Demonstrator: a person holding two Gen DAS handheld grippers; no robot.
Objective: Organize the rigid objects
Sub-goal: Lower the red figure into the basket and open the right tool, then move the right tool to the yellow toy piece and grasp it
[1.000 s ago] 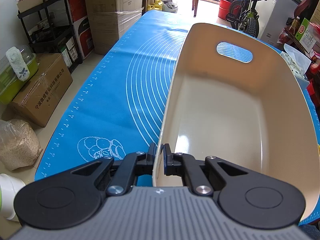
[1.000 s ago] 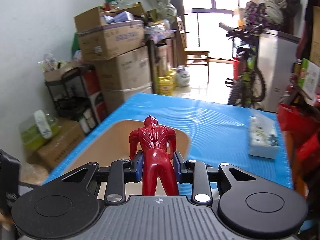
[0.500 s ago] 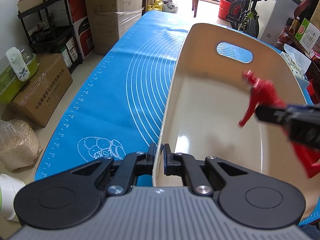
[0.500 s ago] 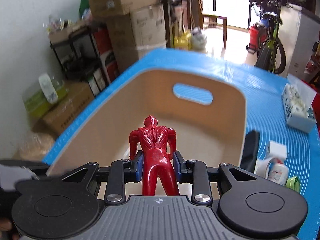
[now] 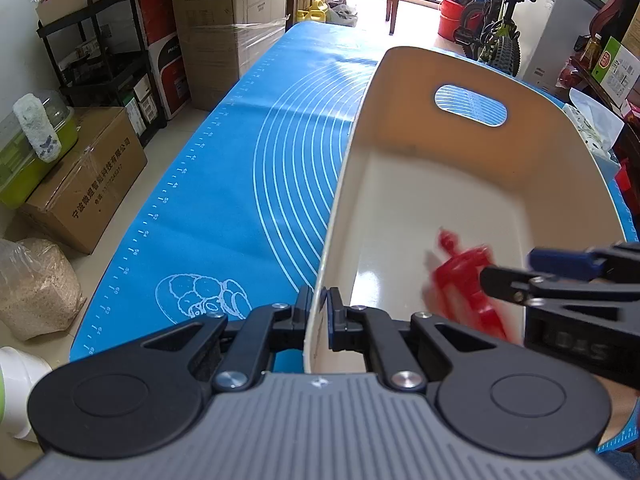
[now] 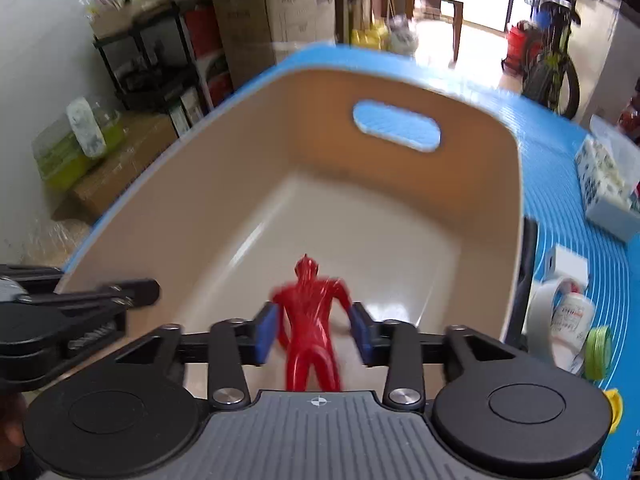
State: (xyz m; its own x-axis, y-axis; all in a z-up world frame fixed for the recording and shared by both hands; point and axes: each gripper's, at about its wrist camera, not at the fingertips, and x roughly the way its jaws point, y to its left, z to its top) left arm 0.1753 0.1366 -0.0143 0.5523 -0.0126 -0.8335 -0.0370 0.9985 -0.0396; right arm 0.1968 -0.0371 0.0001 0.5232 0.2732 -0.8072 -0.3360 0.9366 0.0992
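Note:
A cream plastic bin (image 5: 460,176) with a handle slot stands on the blue mat (image 5: 240,184). My left gripper (image 5: 318,314) is shut on the bin's near rim. My right gripper (image 6: 314,332) is over the bin's near end with its jaws spread, and the red toy figure (image 6: 312,320) sits between them, blurred, apart from both pads. The figure also shows blurred inside the bin in the left wrist view (image 5: 464,280), beside my right gripper (image 5: 560,276). The bin also shows in the right wrist view (image 6: 360,216).
On the mat right of the bin lie a tape roll (image 6: 548,300), a small white bottle (image 6: 570,316), a green ring (image 6: 598,350), a white box (image 6: 568,262) and a tissue pack (image 6: 604,188). Cardboard boxes (image 5: 84,176) and a black shelf (image 5: 104,52) stand left of the table.
My right gripper moved down into the bin's near end and its jaws opened off the red figure, which is now blurred and lower. My left gripper kept its hold on the rim.

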